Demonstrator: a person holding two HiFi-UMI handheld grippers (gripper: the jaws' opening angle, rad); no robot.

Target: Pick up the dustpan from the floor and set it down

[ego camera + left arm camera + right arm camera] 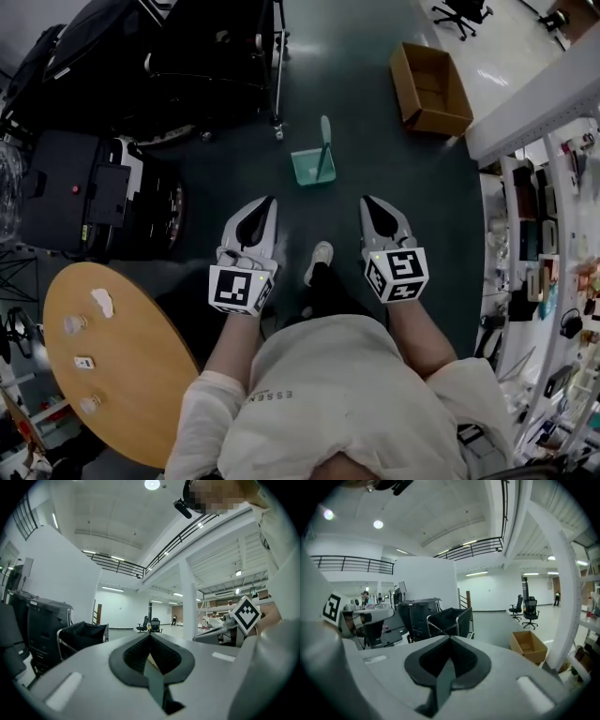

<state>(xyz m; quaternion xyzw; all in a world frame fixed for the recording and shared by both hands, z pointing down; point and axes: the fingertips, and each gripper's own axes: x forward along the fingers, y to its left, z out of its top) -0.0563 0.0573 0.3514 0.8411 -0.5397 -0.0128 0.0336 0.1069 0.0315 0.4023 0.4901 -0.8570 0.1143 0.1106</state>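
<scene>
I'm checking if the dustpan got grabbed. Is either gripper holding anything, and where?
Nothing is held. Left gripper and right gripper both have shut, empty jaws; the dustpan sits on the floor.

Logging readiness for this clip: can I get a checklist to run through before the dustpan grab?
1. Dustpan located: ok, on the floor ahead of both grippers, handle upright.
2. Left gripper ready to grasp: not ok, jaws together, nothing between them.
3. Right gripper ready to grasp: not ok, jaws together, nothing between them.
4. Cardboard box out of the way: ok, apart from the dustpan, farther off to the right.
5. Dustpan free of dirt: cannot tell.
</scene>
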